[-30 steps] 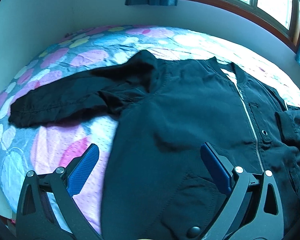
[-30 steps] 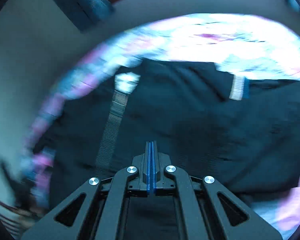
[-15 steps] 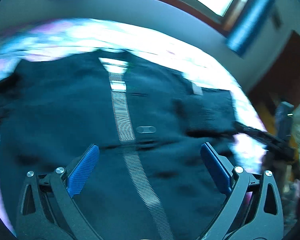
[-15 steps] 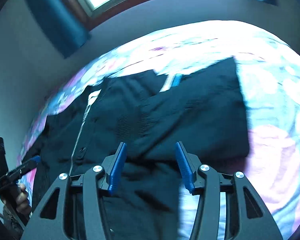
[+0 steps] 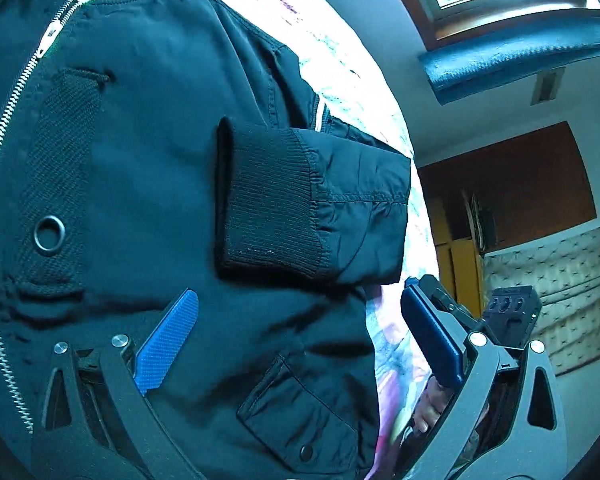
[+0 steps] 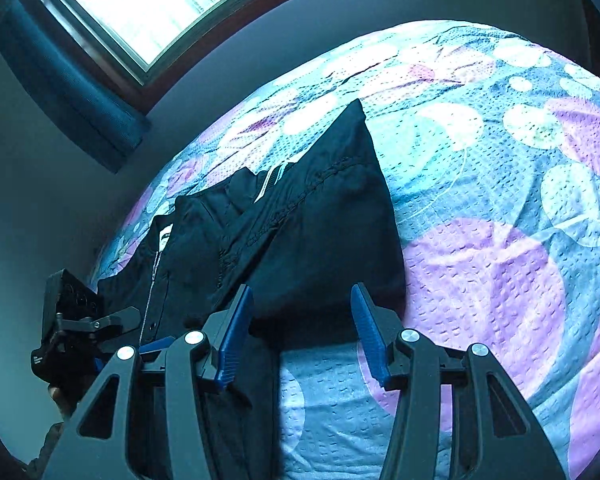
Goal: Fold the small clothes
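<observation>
A black zip-up jacket (image 5: 148,168) lies flat on the flowered bedspread (image 5: 396,364). One sleeve is folded across its front, and the ribbed cuff (image 5: 268,200) rests on the chest. My left gripper (image 5: 300,336) is open and empty just above the jacket's lower front, below the cuff. My right gripper (image 6: 302,332) is open and empty at the jacket's (image 6: 324,232) side, over the folded sleeve's edge. The left gripper also shows in the right wrist view (image 6: 76,332).
The bedspread (image 6: 500,208) stretches bare to the right of the jacket. A wall and a window (image 6: 140,4) with blue curtains stand behind the bed. A brown door (image 5: 512,188) and a quilted panel (image 5: 560,280) are beyond the bed's edge.
The left gripper swung right from the jacket's far side to the folded cuff. The right gripper opened and let go of the sleeve, then drew back to the jacket's edge.
</observation>
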Available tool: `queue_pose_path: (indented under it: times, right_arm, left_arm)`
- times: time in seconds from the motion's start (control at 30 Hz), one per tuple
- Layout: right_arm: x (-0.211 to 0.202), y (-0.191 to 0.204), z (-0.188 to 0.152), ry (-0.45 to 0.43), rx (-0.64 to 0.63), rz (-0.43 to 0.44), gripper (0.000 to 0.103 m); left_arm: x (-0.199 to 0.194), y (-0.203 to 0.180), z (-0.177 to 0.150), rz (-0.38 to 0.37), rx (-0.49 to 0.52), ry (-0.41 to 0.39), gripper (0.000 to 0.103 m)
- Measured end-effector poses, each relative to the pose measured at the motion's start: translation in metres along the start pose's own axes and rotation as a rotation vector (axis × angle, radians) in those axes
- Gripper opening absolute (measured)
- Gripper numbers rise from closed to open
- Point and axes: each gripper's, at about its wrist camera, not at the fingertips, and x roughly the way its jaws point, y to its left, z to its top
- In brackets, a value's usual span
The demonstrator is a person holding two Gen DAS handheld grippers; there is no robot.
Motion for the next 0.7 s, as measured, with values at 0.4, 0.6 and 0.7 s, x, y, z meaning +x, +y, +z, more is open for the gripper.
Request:
queue_pose_path:
  times: [0.4, 0.6, 0.7]
  right_arm:
    - [0.012, 0.0, -0.005, 0.029, -0.004, 0.027, 0.052]
    - [0.018, 0.001, -0.008, 0.04, 0.006, 0.03, 0.055]
    - [0.017, 0.002, -0.009, 0.033, 0.009, 0.033, 0.055]
  left_arm:
    - [0.005, -0.001, 0.004, -0.055, -0.086, -0.005, 0.1]
    - [0.024, 0.009, 0.012, -0.03, -0.23, -0.042, 0.091]
    - [0.022, 0.01, 0.013, 0.004, -0.24, -0.065, 0.069]
